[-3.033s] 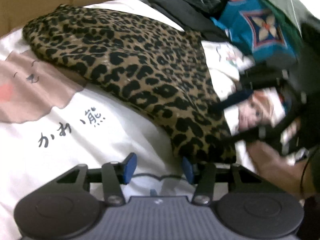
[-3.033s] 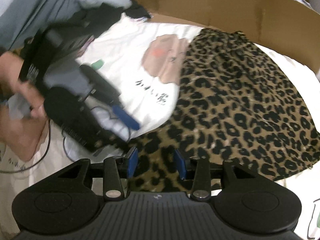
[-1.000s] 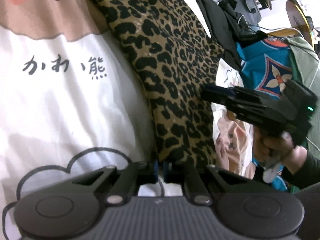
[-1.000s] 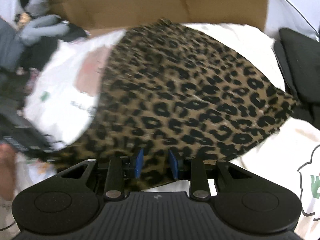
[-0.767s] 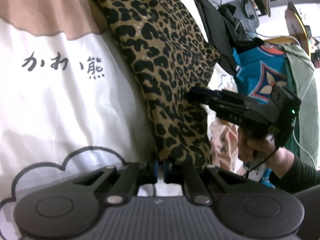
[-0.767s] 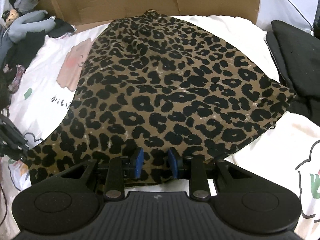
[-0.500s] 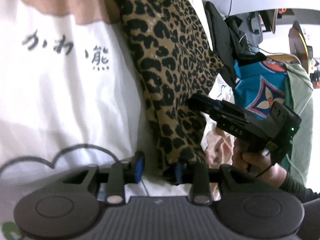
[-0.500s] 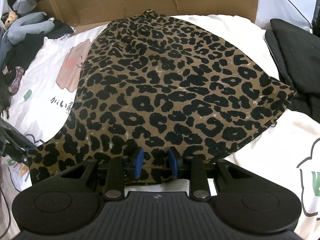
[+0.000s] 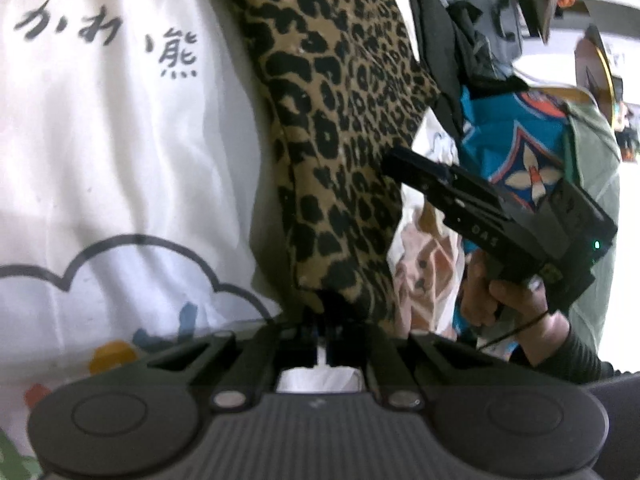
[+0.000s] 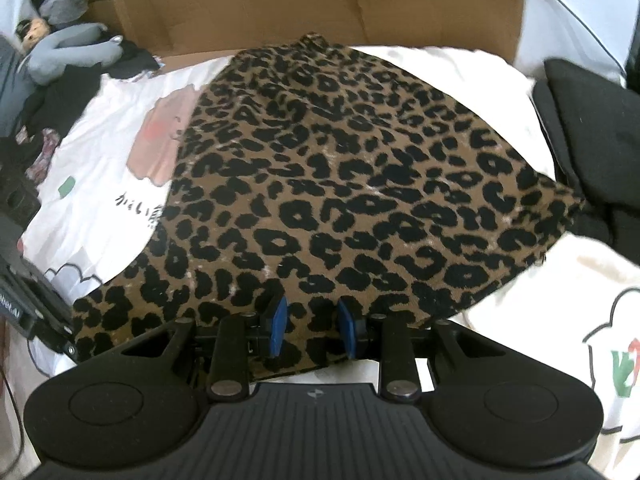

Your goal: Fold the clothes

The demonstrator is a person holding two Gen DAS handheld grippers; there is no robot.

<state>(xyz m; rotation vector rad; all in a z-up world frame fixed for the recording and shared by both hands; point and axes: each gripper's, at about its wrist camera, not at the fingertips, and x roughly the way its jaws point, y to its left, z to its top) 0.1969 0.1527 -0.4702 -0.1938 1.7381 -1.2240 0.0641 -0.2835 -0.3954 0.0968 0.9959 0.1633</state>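
- On the white printed sheet we've got the leopard-print garment spread flat, its wide hem toward us and its narrow end up by the cardboard box.
- At the garment's near-left corner, our left gripper has its jaws pressed together, pinching the leopard fabric (they've just snapped closed on it).
- At the middle of the garment's near hem, our right gripper has its blue pads part-spread with the hem lying between them; we can't tell if they actually press it.
- Right of the garment sits a black folded pile.
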